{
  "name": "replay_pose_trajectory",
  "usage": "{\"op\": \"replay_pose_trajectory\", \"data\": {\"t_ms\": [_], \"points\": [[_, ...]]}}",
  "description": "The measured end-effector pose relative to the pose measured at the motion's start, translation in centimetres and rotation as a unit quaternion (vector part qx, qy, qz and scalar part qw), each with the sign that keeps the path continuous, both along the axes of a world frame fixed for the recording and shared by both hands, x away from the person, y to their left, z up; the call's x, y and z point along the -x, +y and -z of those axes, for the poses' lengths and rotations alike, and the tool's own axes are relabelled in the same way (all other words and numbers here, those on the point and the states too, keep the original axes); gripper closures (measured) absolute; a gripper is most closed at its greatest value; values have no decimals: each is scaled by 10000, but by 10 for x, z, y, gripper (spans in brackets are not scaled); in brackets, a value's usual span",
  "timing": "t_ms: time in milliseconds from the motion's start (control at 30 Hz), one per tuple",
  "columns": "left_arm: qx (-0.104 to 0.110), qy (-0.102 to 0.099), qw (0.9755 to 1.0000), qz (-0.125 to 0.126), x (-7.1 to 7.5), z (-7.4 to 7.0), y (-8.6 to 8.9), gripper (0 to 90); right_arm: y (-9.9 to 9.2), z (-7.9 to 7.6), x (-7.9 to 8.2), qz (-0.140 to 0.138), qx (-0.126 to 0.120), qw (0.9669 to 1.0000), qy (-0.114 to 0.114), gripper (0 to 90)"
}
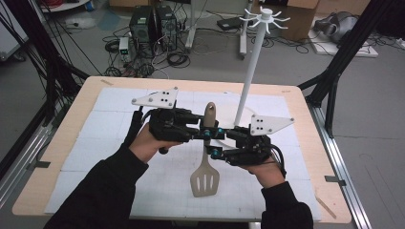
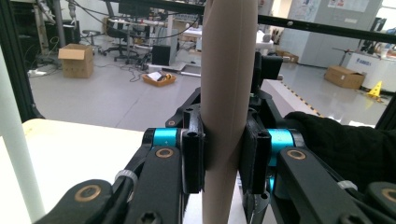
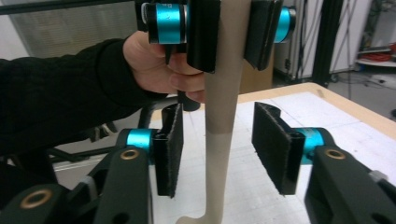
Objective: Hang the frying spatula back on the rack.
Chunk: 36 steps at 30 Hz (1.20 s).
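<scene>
A beige slotted spatula hangs upright above the white mat, blade down, handle tip up. My left gripper is shut on its thick handle; in the left gripper view both pads of the left gripper press on the spatula's handle. Lower down, my right gripper comes in from the right. In the right gripper view the right gripper stands open around the spatula's thin neck, with a gap on each side. The left gripper grips just above it.
A white utensil stand with hooks at its top rises from a round base behind the grippers, right of centre. The white mat covers the wooden table. Black frame legs stand at both sides; cables and boxes lie on the floor beyond.
</scene>
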<state>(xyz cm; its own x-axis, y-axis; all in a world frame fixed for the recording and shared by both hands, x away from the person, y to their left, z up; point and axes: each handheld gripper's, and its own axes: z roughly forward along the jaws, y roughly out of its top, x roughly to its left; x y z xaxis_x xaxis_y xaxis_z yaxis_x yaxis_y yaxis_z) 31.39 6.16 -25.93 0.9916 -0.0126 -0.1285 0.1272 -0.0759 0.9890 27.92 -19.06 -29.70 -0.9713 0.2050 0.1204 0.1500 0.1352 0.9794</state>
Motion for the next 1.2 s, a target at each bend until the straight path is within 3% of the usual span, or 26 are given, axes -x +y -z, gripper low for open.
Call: {"op": "replay_pose_trajectory", "data": {"t_ms": [133,300,500,633,700,767,867,967,1067,1200], "points": [[14,-5,10000,67,0,1,0,738,2,1,-2,-117,-13,9999,31,582],[38,0,9999,97,1,1,-2,738,1,0,-3,-204,-115,9997,43,737],[84,-29,9999,106,2,1,-2,737,-1,0,-4,-248,-144,9996,59,761],[40,-36,10000,-31,1,1,0,735,1,0,-4,-142,-164,9998,27,765],[136,-37,9997,-216,2,2,3,722,1,1,-4,-32,-112,9999,73,767],[199,93,9988,-444,0,2,8,634,0,1,-5,105,-31,9999,69,768],[158,10,9957,-908,0,2,18,510,-3,2,-6,319,-54,9993,180,769],[216,-70,9895,-1426,2,6,32,400,-8,1,-8,561,-55,9982,219,769],[117,-129,9834,-1808,6,12,50,324,-11,0,-10,767,-39,9966,290,770],[-91,-220,9722,-2330,14,25,74,188,-14,-4,-13,986,-10,9945,352,770]]}}
